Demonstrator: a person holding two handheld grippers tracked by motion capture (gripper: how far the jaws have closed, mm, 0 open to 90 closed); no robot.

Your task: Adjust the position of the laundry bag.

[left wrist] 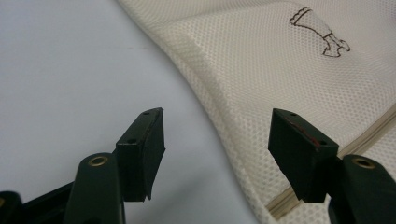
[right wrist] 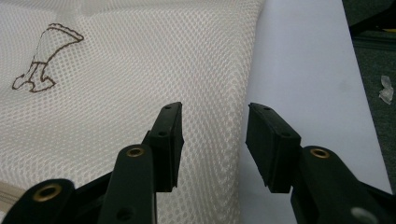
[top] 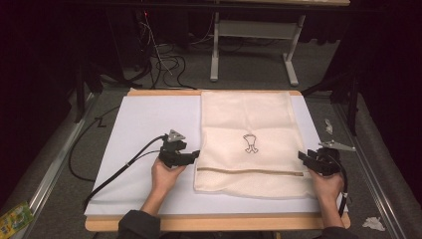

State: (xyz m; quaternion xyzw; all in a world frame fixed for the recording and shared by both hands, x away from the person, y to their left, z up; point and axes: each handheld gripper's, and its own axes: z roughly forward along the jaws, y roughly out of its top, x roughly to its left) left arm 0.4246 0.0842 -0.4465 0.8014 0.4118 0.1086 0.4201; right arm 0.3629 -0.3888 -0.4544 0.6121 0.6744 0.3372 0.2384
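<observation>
Cream mesh fabric bag (top: 249, 142) with a zip lies flat at the centre right of the high view, on a pale white sheet (top: 144, 124) covering a wooden-edged table (top: 214, 222). A small dark outlined emblem (top: 250, 143) sits near the bag's middle, and the zip line (top: 249, 172) runs across its lower part. Left black two-jaw gripper (top: 191, 155) is at the bag's left edge, held in the person's left hand (top: 166, 175); in the left gripper view (left wrist: 217, 154) its jaws stand wide apart, one over the sheet, one over the mesh, clamping nothing. Right black two-jaw gripper (top: 304, 157) is at the bag's right edge in the right hand (top: 326, 185); in the right gripper view (right wrist: 214, 147) its jaws are parted over the bag's border, gripping nothing. Dark cables (top: 119, 169) trail to the lower left
</observation>
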